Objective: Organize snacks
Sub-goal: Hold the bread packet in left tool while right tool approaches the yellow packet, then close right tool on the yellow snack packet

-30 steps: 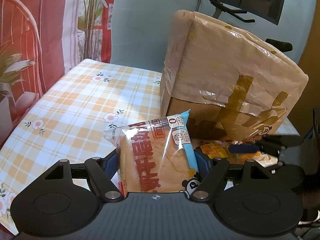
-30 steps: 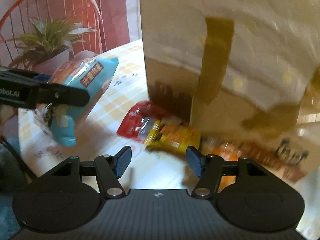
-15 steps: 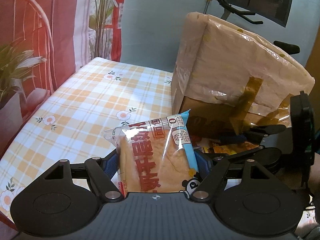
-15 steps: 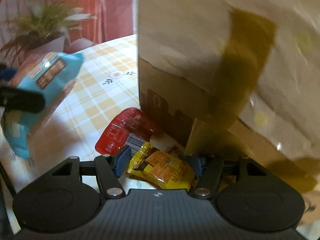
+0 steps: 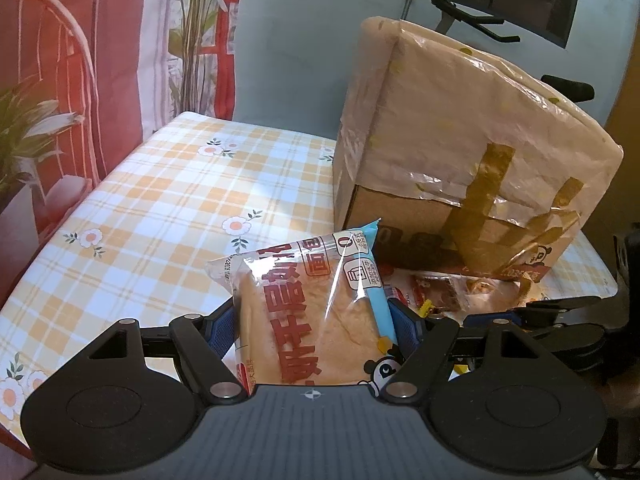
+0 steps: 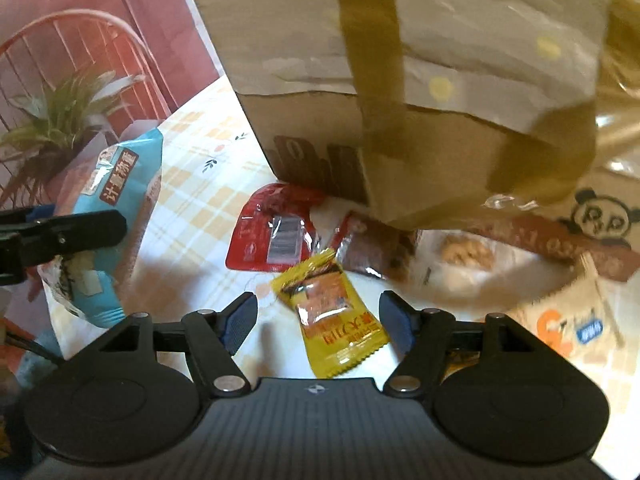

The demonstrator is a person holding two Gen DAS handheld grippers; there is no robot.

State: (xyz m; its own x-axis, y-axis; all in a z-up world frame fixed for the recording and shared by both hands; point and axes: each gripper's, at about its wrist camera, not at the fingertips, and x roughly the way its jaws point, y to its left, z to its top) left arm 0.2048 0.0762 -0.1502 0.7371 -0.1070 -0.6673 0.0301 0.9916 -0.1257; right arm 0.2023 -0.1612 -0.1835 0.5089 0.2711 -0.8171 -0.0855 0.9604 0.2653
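My left gripper (image 5: 312,322) is shut on a clear and blue bread packet (image 5: 316,312) with red characters, held upright above the checked tablecloth (image 5: 168,208). The right wrist view shows that packet (image 6: 116,184) at the left. My right gripper (image 6: 318,320) hovers low over a yellow snack packet (image 6: 332,312), which lies on the cloth between the two pads. Its jaws are opening and neither pad touches the packet. A red packet (image 6: 272,236) and a brown one (image 6: 372,252) lie just beyond, against the foot of the box.
A large taped cardboard box (image 5: 460,160) stands on the table behind the snacks and fills the upper right wrist view (image 6: 400,80). A white and orange packet (image 6: 568,320) lies at the right. A potted plant (image 6: 60,120) and a red chair stand off the table's left.
My right gripper has rolled and shifted, and its jaws stand wider. The yellow packet now lies squarely between them. The left gripper still holds the bread packet in place.
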